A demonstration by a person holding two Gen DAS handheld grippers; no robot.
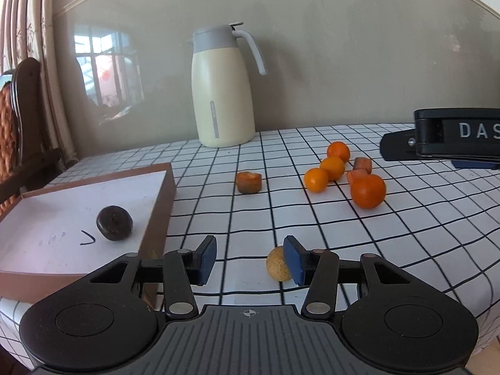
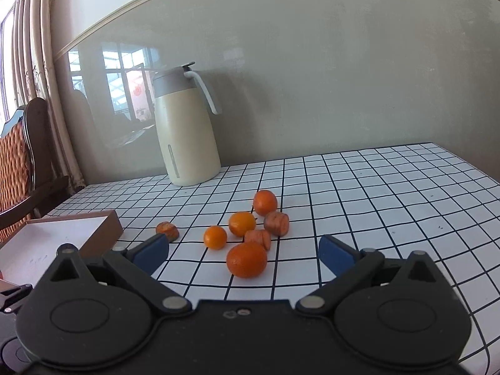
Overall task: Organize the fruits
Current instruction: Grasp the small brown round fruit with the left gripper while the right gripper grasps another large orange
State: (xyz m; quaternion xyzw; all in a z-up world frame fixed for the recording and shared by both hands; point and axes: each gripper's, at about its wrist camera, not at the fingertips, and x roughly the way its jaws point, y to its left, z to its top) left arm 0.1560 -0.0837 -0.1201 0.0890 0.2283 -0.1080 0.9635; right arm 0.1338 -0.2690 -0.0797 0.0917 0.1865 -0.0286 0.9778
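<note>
My left gripper (image 1: 251, 261) is open and empty, low over the checked tablecloth. A small tan round fruit (image 1: 277, 264) lies just by its right pad. A brown box (image 1: 161, 218) with a white inside holds one dark fruit (image 1: 114, 222) to its left. Several oranges, the biggest (image 1: 367, 191) nearest, lie with brownish fruit pieces (image 1: 248, 182) at mid-table. My right gripper (image 2: 243, 254) is open and empty, with the biggest orange (image 2: 247, 260) between its jaws a little ahead. It shows from the side in the left wrist view (image 1: 443, 139).
A cream thermos jug (image 1: 222, 93) stands at the back by the wall. A wooden chair (image 1: 22, 118) is off the table's left end. The table's right edge (image 2: 487, 337) is near my right gripper.
</note>
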